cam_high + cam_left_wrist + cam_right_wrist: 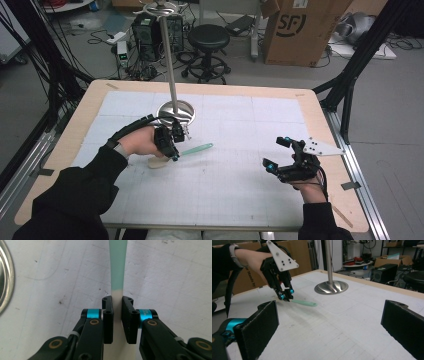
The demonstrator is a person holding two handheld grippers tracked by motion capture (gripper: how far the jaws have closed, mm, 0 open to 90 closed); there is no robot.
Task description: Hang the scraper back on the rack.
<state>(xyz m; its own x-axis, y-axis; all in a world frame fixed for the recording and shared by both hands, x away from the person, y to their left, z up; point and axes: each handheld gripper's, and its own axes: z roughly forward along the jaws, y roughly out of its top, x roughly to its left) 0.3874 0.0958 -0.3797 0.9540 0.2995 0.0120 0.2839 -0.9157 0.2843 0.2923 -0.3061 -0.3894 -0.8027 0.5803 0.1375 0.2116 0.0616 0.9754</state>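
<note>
While the high view shows the spatula (187,150) whole on the desk (230,175), cream blade toward the person's left and green handle running right and slightly away, the left gripper view shows the left claw (117,302) clamped on the cream part just below the green handle, the handle running straight ahead. A metal stand base (175,111) sits just beyond the left claw (175,156). From the right gripper view, the right claw (329,322) gapes wide with nothing between, well apart from the spatula.
</note>
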